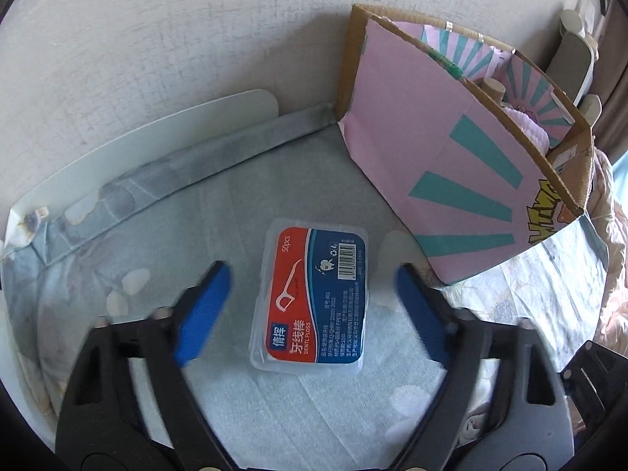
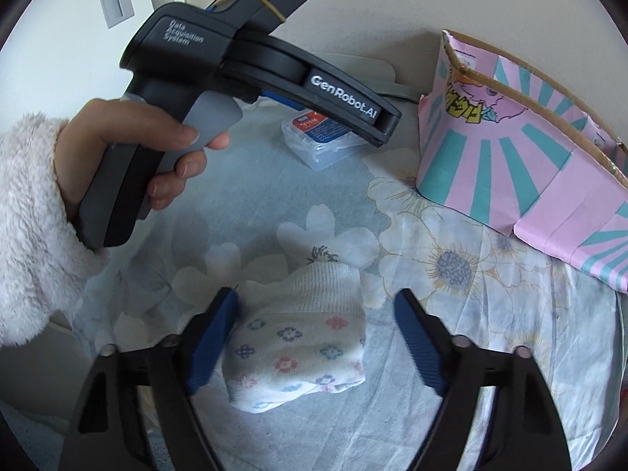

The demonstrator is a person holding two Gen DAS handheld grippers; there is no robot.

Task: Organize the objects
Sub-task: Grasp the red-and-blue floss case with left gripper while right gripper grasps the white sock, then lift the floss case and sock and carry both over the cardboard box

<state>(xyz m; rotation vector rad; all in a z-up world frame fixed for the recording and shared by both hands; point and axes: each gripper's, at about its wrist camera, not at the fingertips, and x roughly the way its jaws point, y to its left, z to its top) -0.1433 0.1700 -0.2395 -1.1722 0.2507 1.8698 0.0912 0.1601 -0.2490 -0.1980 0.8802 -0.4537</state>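
Dental floss picks in a clear plastic box (image 1: 312,298) lie flat on the floral bedsheet (image 1: 274,404), near the sheet's folded back edge along the wall. The left gripper (image 1: 312,310) hangs over the box with its jaws partly open; the blue pads (image 1: 204,314) stand on either side of it with sheet showing between, so nothing is gripped. Just beside the box, toward the back right corner, stands an open pink and teal cardboard box (image 1: 443,165). Nearer the front edge lies a folded white sock with small flowers (image 2: 298,337). The right gripper (image 2: 314,337) straddles it, jaws partly open, the left pad about touching and the right one clear. A hand (image 2: 157,149) in a fluffy sleeve (image 2: 27,227) holds the left gripper's grey handle.
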